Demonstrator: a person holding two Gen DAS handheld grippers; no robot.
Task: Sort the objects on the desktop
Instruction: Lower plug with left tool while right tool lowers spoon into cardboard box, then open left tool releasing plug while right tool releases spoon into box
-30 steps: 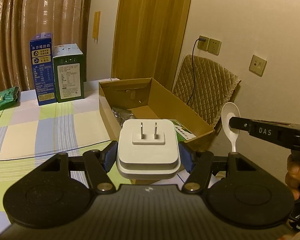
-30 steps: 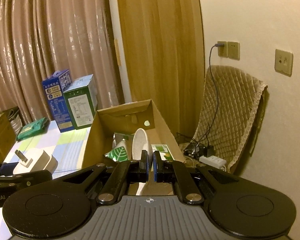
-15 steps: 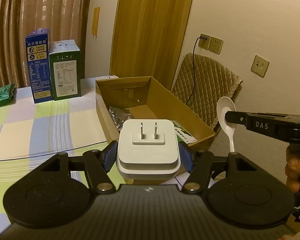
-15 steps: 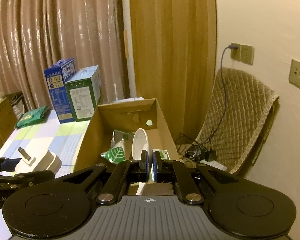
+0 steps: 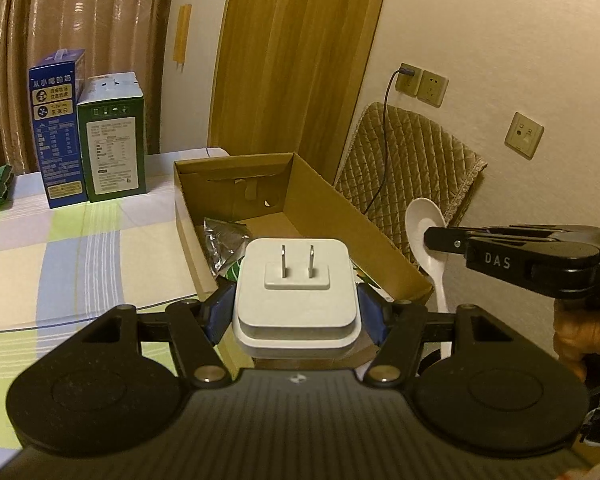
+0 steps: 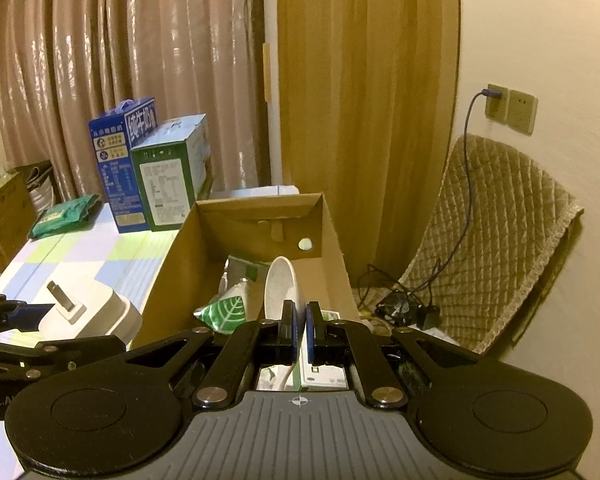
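— Left wrist view, what's listed?

— Surface: checked cloth (image 5: 60,256) on the table, blue carton (image 5: 56,136) and green carton (image 5: 112,140) upright at the back, side by side. Room: curtain, wooden door, wall sockets, a quilted pad against the wall. Open box (image 5: 340,232) ahead of me, near end hidden behind my load. My left tongs (image 5: 296,308) pinch the white plug (image 5: 296,284) by its sides, prongs up, over the box's near edge. My right tongs (image 5: 436,236) enter from the right, clamped on a white spoon (image 5: 420,220), bowl up, beyond the box's right wall.

— Right wrist view?

— Same cloth, cartons, curtain; cables on the floor by the pad. Jaws nearly together on the spoon, bowl edge-on, handle mostly hidden below the fingers. Box contents: a leaf-print packet (image 6: 224,312), the rest hard to make out. Plug at left, partly cut off by the tong arm.
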